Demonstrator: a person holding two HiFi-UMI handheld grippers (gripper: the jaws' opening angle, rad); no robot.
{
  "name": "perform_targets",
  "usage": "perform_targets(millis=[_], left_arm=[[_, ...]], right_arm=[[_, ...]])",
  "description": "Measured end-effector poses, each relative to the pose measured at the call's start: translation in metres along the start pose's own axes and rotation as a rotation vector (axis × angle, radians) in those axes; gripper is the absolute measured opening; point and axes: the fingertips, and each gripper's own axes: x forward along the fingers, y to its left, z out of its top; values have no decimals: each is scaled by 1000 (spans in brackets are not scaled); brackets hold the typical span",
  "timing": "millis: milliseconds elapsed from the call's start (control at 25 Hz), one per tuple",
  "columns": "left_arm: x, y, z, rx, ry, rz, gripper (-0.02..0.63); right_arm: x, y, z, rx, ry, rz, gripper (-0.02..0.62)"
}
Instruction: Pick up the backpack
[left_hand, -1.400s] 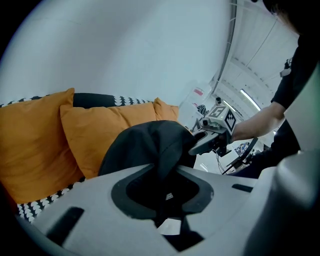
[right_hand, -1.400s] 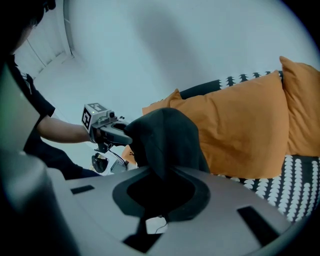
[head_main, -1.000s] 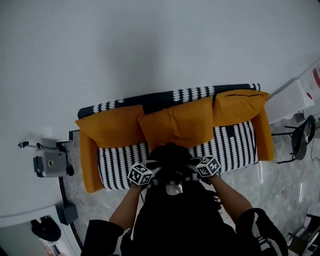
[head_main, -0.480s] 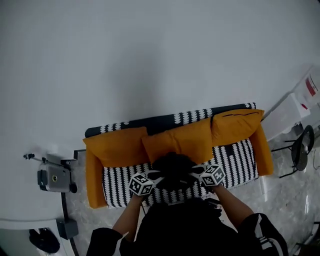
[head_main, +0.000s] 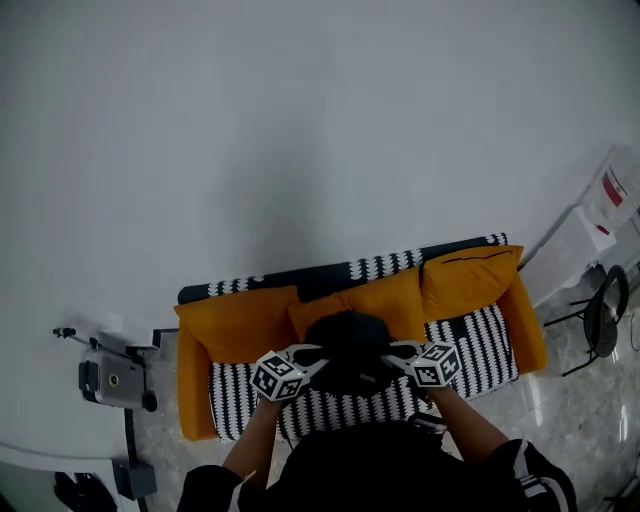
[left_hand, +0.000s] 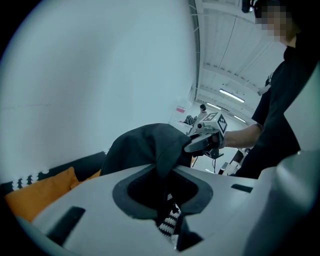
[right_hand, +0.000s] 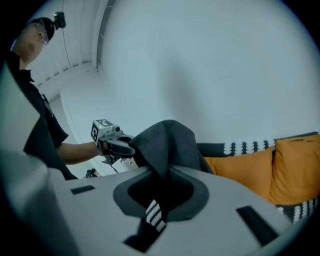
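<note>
The black backpack (head_main: 347, 348) hangs above the sofa seat between my two grippers, each gripping one side of it. My left gripper (head_main: 316, 356) is shut on a fold of its fabric (left_hand: 150, 145), which bunches up between the jaws. My right gripper (head_main: 392, 352) is shut on the other side of the backpack (right_hand: 167, 142). A black-and-white striped tag or strap shows low in each gripper view. Across the bag, the left gripper view catches my right gripper (left_hand: 205, 141). The right gripper view likewise catches my left gripper (right_hand: 116, 145).
Below the bag stands a sofa (head_main: 480, 335) with a black-and-white patterned seat, orange arms and three orange cushions (head_main: 235, 320). A camera on a stand (head_main: 110, 378) is at the left. A black chair (head_main: 605, 300) and a white unit (head_main: 575, 235) stand at the right, against a plain white wall.
Both grippers have risen together with the backpack, lifting it off the sofa seat. The sofa now looks smaller and lower in the head view.
</note>
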Motion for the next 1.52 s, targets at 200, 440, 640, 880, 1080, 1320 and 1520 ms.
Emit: perform_targets(millis=[200, 440, 640, 880, 1080, 1320, 1520], left_arm=[[-10, 1, 39, 63, -39, 12, 71], [-18, -4, 92, 133, -93, 22, 67], [-26, -3, 131, 167, -153, 44, 67], [-40, -10, 178, 223, -226, 46, 67], [-51, -22, 217, 278, -297, 52, 67], [-64, -36, 254, 324, -357, 48, 66], [-74, -47, 284, 364, -387, 41, 66]], right_arm=[[-12, 3, 41, -68, -70, -29, 43], [-34, 3, 91, -146, -158, -64, 41], [-48, 7, 127, -196, -221, -73, 41], [-69, 16, 171, -263, -293, -86, 41], [-91, 27, 206, -318, -357, -93, 40], [-115, 40, 241, -381, -418, -99, 39], [-134, 49, 266, -433, -462, -104, 38]])
